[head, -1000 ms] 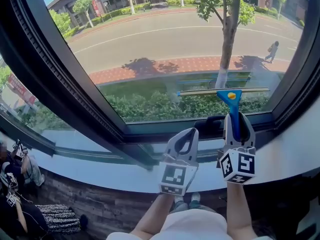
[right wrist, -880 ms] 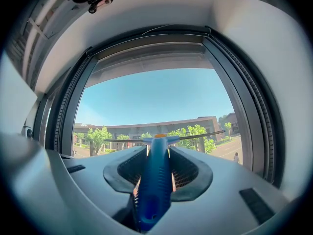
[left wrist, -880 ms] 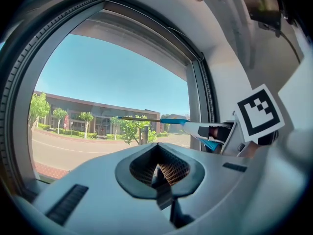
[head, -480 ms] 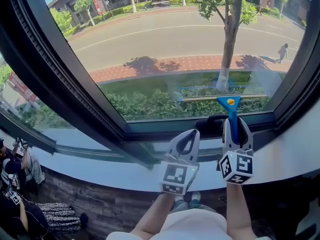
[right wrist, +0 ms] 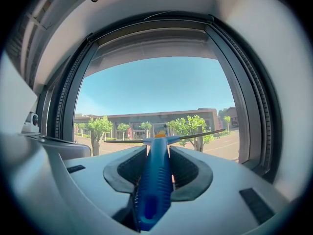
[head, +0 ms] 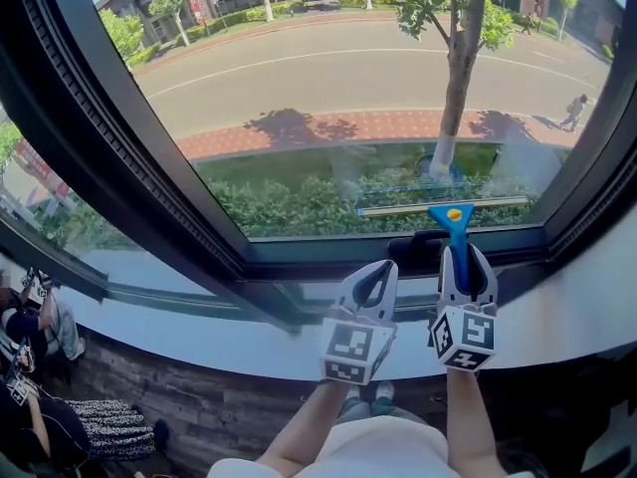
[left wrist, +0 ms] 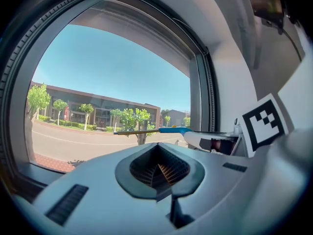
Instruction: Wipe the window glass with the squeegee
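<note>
A blue-handled squeegee (head: 456, 235) is held upright against the window glass (head: 338, 98), its thin blade (head: 443, 206) lying level near the bottom of the pane. My right gripper (head: 464, 265) is shut on the squeegee's ribbed handle (right wrist: 152, 180); the blade (right wrist: 195, 135) shows ahead against the trees. My left gripper (head: 372, 283) hovers just left of it over the sill, shut with nothing between its jaws (left wrist: 157, 168). In the left gripper view the squeegee (left wrist: 166, 130) and the right gripper (left wrist: 230, 141) appear to the right.
A dark window frame (head: 119, 167) runs along the pane's left and bottom; a black handle (head: 418, 245) sits on the lower frame. Below is a white sill (head: 199, 337). A second pane (head: 40, 217) lies to the left. People sit at the lower left (head: 30, 337).
The squeegee blade has slid down the glass from higher up to near the bottom edge, with the right gripper following. The left gripper has hardly moved.
</note>
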### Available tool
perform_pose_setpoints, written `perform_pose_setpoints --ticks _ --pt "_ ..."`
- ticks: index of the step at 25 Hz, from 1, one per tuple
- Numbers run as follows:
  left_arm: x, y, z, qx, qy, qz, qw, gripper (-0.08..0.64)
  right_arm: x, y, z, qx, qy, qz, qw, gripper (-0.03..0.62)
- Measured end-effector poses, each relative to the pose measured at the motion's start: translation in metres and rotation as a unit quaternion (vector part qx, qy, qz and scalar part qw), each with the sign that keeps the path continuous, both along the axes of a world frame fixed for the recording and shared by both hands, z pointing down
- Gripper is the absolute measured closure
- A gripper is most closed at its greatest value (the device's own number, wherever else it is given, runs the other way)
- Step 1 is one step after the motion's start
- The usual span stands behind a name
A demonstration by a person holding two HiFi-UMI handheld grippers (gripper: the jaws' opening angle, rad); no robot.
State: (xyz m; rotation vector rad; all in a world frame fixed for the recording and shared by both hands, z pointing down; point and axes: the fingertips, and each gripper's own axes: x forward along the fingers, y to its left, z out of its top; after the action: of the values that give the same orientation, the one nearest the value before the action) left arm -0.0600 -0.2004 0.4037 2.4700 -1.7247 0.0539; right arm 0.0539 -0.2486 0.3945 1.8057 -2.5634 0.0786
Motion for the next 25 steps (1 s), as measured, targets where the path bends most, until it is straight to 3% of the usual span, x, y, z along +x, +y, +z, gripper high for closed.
perform_pose_setpoints --ticks 6,21,25 --pt "0.003 0.003 0.021 -0.008 0.002 -0.002 1.0 0.557 0.003 0.002 0.029 -0.015 -0.01 -0.004 1.0 0.443" --pt "0.009 -0.004 0.037 -0.042 0.012 -0.001 0.9991 0.557 0.008 -0.002 0.054 -0.064 0.014 -0.003 0.998 0.443" --pt "0.008 -0.003 0.045 -0.049 0.012 -0.001 0.9987 0.557 0.013 -0.004 0.062 -0.081 -0.021 0.0 0.997 0.443"
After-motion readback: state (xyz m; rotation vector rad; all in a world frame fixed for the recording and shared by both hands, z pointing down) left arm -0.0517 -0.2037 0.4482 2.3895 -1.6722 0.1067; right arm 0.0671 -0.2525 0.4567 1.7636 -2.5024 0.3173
